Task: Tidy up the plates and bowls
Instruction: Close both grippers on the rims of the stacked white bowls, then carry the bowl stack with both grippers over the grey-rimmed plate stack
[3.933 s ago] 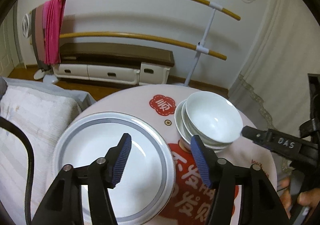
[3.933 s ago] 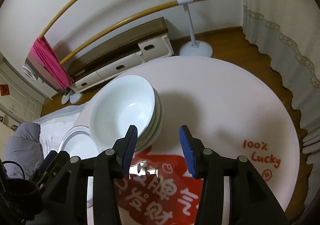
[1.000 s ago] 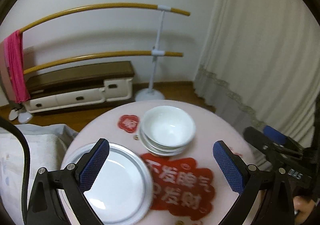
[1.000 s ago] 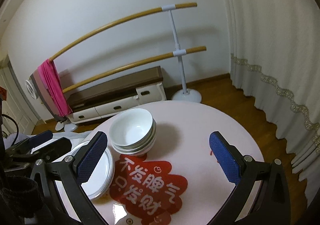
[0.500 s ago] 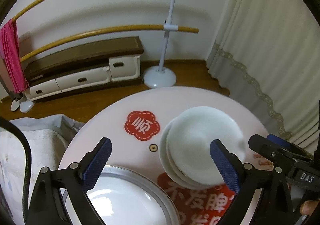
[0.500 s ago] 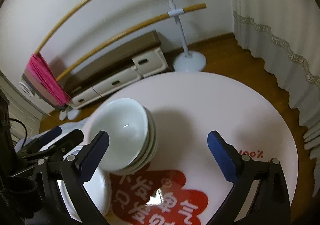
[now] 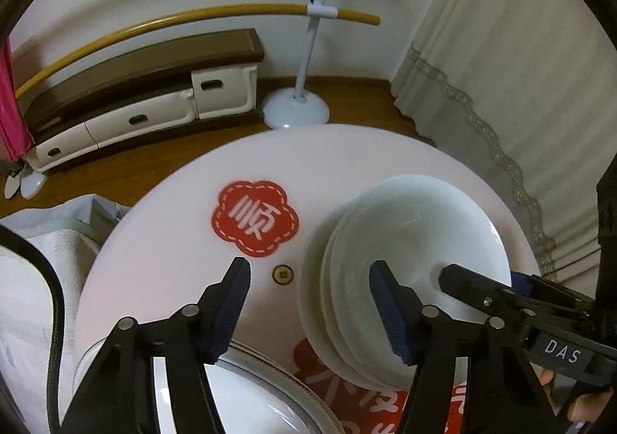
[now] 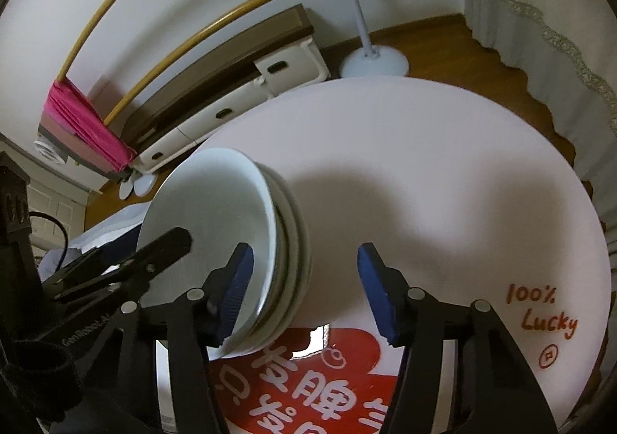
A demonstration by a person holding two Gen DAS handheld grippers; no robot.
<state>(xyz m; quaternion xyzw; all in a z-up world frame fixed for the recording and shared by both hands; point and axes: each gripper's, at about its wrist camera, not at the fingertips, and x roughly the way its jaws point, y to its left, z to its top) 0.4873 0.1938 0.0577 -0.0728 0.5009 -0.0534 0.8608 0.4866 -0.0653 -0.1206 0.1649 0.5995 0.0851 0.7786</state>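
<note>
Both hand-held grippers, left (image 7: 308,303) and right (image 8: 304,287), have just narrowed from wide to half apart astride opposite rims of the stacked bowls (image 7: 408,256) at centre frame on the surface (image 8: 443,164), apparently not yet clamped, suggesting a two-handed lift.
</note>
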